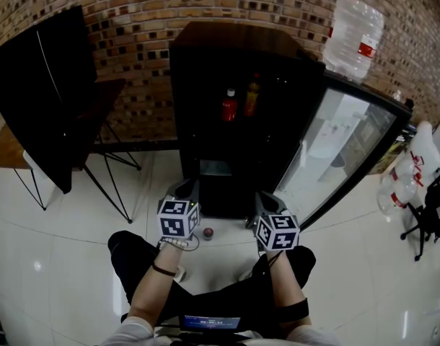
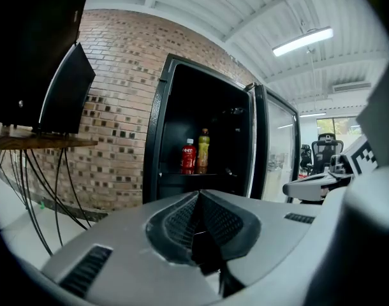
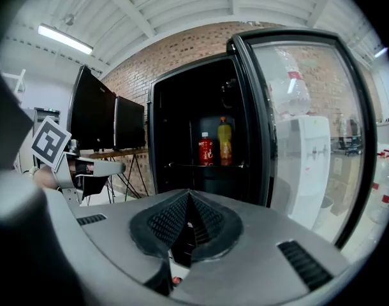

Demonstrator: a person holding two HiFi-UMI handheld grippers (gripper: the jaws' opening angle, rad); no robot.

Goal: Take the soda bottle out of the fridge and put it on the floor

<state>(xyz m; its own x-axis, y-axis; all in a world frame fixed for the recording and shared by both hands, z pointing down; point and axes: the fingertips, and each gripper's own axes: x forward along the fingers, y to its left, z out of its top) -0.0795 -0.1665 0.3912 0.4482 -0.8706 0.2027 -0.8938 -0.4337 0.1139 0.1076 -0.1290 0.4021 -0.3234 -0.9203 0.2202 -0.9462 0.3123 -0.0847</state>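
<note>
Soda bottle (image 1: 229,105): red, upright on the fridge (image 1: 205,63) shelf, 12 o'clock from both grippers, well apart.
Neighbour: orange bottle (image 1: 252,98) just beside at 3 o'clock; a wide reach may topple it.
Grippers: left gripper (image 2: 198,199), right gripper (image 3: 188,199) pinched closed, empty; unopened, they'd shove the bottle.

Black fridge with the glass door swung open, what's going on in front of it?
A person faces the open black fridge, holding a grey two-jaw gripper in each hand. The left gripper and right gripper are both shut and empty, held out in front of it. The red soda bottle stands on a shelf inside, beside a yellow-orange bottle; neither is touched.
</note>
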